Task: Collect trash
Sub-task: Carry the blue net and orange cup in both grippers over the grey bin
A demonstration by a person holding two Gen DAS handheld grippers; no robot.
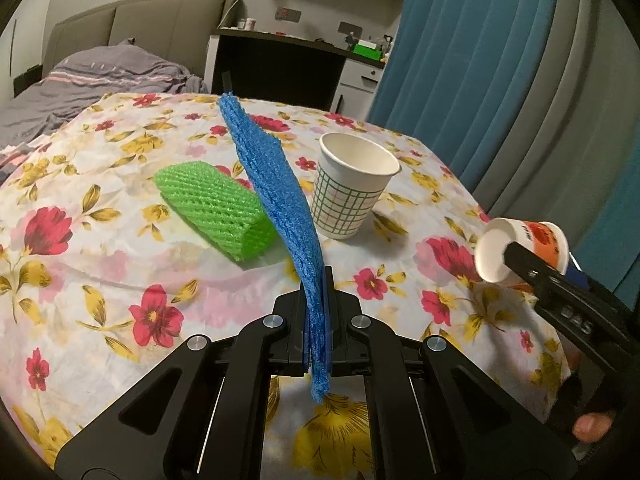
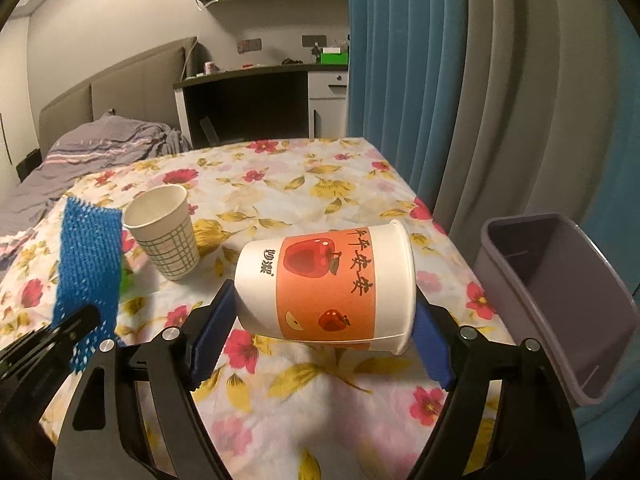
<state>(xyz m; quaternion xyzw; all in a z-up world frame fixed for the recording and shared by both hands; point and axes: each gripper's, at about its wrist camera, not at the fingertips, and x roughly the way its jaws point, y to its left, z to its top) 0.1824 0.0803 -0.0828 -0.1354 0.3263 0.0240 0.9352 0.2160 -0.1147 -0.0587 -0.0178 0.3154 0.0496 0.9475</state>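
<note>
At a bedroom table draped in a flowered cloth (image 1: pixel 120 272), I hold a piece of trash in each of my tongs; my left gripper (image 1: pixel 318 300) is clenched flat on a strip of blue foam netting (image 1: pixel 276 184), which rises from between the fingers and leans away toward the far side of the table, its lower end hanging out below the grip; my right gripper (image 2: pixel 324 316) is clamped on an orange-and-white paper cup (image 2: pixel 326 286) printed with apples, held on its side above the cloth, its base to the left and its open rim to the right, one blue pad (image 2: pixel 210 336) against each end; in the left wrist view that same cup (image 1: pixel 524 250) shows at the right edge, its white base facing the camera; on the table, a white paper cup (image 1: pixel 352 188) with a green grid pattern stands upright and open near the middle; a roll of green foam netting (image 1: pixel 218 210) lies on the cloth just left of the blue strip; a grey-purple plastic bin (image 2: pixel 560 312) sits off the right edge of the table, close beside my right gripper, its opening tilted toward me; behind the table are a bed (image 2: pixel 100 144) with grey covers, a dark desk (image 2: pixel 248 100) and blue curtains (image 2: pixel 392 60).
</note>
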